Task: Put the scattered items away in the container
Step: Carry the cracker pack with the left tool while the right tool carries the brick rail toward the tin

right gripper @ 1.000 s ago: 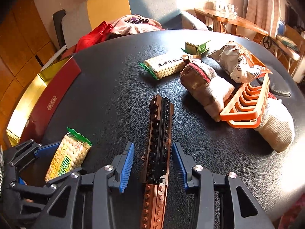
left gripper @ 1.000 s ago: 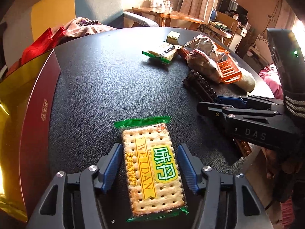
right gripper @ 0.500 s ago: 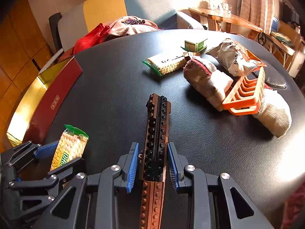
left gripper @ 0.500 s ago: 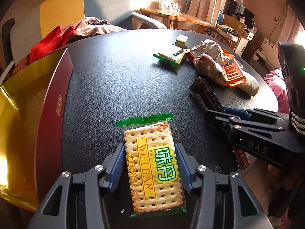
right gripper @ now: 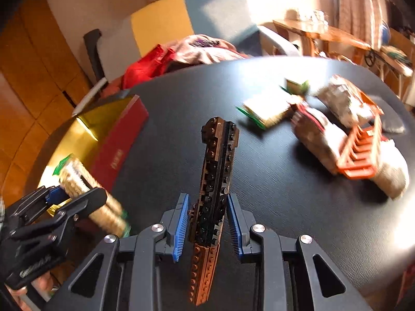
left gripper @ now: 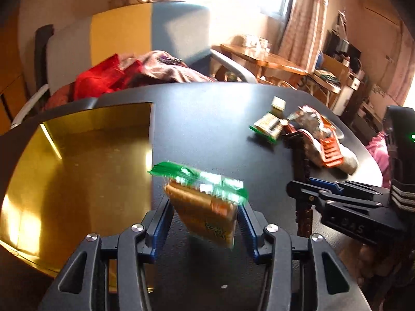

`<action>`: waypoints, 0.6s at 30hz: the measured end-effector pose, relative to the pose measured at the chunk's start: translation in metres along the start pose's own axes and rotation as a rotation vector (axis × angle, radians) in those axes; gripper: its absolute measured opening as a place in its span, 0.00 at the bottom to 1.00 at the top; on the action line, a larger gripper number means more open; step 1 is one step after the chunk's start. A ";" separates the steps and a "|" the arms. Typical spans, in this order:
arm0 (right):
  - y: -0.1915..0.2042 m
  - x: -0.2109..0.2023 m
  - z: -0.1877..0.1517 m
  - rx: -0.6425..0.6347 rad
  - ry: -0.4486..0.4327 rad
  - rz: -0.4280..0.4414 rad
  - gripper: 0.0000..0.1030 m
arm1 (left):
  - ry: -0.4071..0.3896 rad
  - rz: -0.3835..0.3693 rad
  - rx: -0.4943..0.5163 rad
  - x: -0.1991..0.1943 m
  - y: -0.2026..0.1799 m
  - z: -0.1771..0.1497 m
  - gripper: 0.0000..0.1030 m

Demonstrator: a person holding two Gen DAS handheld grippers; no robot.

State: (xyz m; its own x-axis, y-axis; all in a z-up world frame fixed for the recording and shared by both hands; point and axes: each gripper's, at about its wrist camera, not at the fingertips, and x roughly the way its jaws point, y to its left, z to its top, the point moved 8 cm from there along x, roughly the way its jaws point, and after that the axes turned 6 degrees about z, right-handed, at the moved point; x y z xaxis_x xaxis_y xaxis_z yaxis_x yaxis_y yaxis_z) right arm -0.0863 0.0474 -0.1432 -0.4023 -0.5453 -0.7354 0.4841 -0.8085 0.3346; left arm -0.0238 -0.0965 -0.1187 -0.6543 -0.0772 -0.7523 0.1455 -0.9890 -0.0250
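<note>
1. Black table (left gripper: 207, 119) in a sunlit room; red box (right gripper: 116, 150) with gold lining at its left edge.
2. Left gripper (left gripper: 205, 223) jaws, just closing, now clamp the cracker pack (left gripper: 205, 207), lifted beside the box.
3. Right gripper (right gripper: 207, 225) jaws clench the brick bar (right gripper: 215, 181), now raised too.
4. Both pickups look done; drop-off next.
5. Box appears empty; snacks (right gripper: 267, 108), socks, orange rack (right gripper: 360, 153) remain scattered.

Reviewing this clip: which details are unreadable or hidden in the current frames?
- Cracker packet, left wrist view: print smeared by motion blur.
- Brick bar, right wrist view: its near end runs behind the right gripper.
- Gold-lined box, left wrist view: near corner hidden by the left gripper.
- Far snack pile: blurred; labels unreadable.
</note>
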 end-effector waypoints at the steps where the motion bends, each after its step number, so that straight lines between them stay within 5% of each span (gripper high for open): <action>1: 0.007 0.001 0.004 -0.012 -0.005 0.009 0.28 | -0.002 0.003 -0.016 0.000 0.009 0.002 0.47; 4: 0.028 0.006 0.016 -0.048 -0.012 0.031 0.27 | -0.008 0.012 -0.060 -0.001 0.033 0.007 0.44; 5: 0.034 0.008 0.019 -0.057 -0.014 0.038 0.27 | -0.009 0.016 -0.066 -0.002 0.039 0.009 0.25; 18: 0.064 0.018 0.031 -0.081 -0.011 0.079 0.27 | -0.061 -0.025 -0.100 -0.014 0.062 0.022 0.24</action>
State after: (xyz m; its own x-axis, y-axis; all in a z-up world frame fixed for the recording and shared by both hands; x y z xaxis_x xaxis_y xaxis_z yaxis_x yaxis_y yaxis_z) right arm -0.0866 -0.0211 -0.1169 -0.3687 -0.6092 -0.7021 0.5759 -0.7426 0.3419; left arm -0.0221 -0.1595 -0.0953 -0.7019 -0.0627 -0.7095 0.1998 -0.9734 -0.1117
